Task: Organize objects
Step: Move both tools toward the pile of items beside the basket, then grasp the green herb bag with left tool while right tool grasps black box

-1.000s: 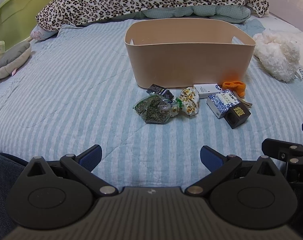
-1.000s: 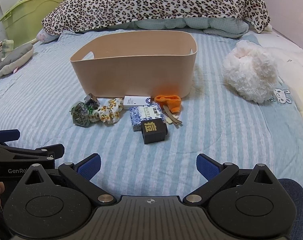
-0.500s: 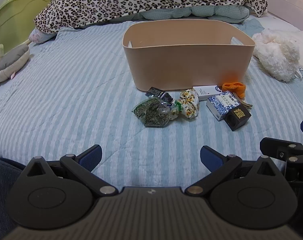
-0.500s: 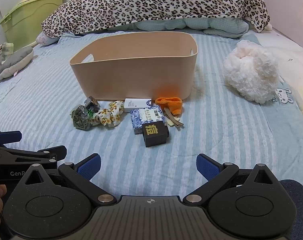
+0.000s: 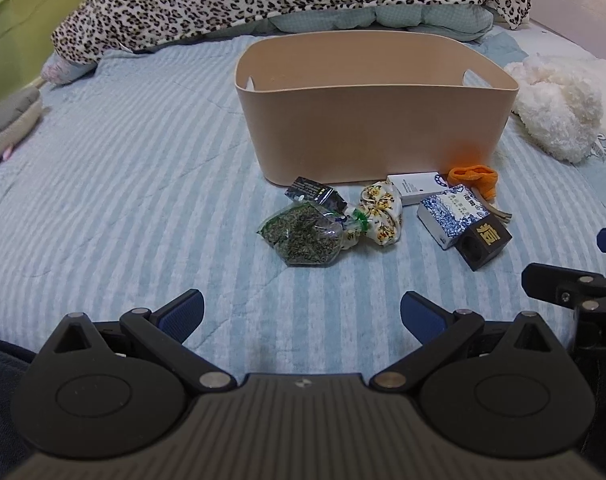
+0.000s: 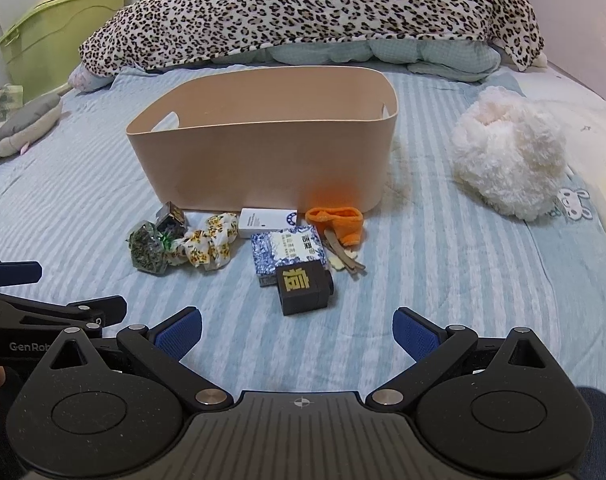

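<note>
Left wrist view low over the bed [image 5: 103,200], facing the beige bin [image 5: 375,136] from its left, right wrist view alongside, from its right, both near, sharing bin and clutter.

Home bedroom: striped bedsheet [image 5: 123,168], leopard quilt [image 6: 303,12], plush toy [image 6: 511,160].

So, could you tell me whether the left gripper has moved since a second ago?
Yes: the left gripper has eased forward toward the bin, which sits slightly larger and lower in its view.
</note>
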The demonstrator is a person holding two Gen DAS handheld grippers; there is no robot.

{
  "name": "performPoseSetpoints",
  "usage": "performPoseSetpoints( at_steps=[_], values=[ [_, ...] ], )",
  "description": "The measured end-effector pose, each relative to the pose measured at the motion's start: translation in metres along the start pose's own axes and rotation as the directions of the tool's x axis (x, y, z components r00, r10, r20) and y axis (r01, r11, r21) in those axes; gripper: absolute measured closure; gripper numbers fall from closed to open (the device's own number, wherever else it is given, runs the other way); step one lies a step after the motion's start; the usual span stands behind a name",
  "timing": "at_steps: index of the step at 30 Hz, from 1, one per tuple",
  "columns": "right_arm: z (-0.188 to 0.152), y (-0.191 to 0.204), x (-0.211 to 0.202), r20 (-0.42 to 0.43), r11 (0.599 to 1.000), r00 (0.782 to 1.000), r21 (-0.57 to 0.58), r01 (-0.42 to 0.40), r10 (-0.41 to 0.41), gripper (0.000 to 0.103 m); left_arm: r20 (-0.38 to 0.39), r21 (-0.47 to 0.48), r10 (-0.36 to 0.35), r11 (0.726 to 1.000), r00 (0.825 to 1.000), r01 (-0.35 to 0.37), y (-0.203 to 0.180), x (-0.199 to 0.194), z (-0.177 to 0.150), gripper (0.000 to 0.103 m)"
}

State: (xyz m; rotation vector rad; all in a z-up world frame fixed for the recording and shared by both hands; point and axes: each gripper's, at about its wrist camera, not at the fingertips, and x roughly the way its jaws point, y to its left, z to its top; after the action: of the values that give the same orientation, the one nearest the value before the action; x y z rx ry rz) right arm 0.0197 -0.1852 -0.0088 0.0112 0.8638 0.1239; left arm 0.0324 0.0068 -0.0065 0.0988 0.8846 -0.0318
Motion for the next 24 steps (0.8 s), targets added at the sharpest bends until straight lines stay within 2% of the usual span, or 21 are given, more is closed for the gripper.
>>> performPoseSetpoints(
  at_steps=[6,15,19,20,21,24],
  values=[
    [0.004,0.002,0.017,-0.002,1.000,1.000,-0.028,0.007,-0.007,0.000,-0.011,0.012,0.004,1.000,1.000,-0.004,0.005,0.021,0.007,0.000],
    [0.012,0.003,0.058,-0.066,0.998,0.998,-0.062,0.017,-0.021,0.004,-0.027,0.037,-0.012,0.999,1.000,0.013,0.012,0.065,0.018,0.000],
    [0.014,0.000,0.076,-0.087,0.998,0.996,-0.066,0.012,-0.018,0.013,-0.027,0.091,0.004,0.996,1.000,-0.001,0.015,0.082,0.022,0.000],
    [0.015,0.000,0.080,-0.091,0.998,0.996,-0.068,0.012,-0.018,0.015,-0.017,0.102,0.005,0.995,1.000,-0.003,0.017,0.085,0.023,0.003],
    [0.016,0.000,0.085,-0.095,0.997,0.995,-0.071,0.011,-0.018,0.016,-0.011,0.111,0.002,0.994,1.000,-0.001,0.018,0.087,0.024,0.011],
    [0.017,0.000,0.096,-0.107,0.998,0.994,-0.069,0.003,-0.011,0.020,-0.016,0.147,-0.015,0.989,1.000,0.017,0.018,0.097,0.029,0.015]
  ],
)
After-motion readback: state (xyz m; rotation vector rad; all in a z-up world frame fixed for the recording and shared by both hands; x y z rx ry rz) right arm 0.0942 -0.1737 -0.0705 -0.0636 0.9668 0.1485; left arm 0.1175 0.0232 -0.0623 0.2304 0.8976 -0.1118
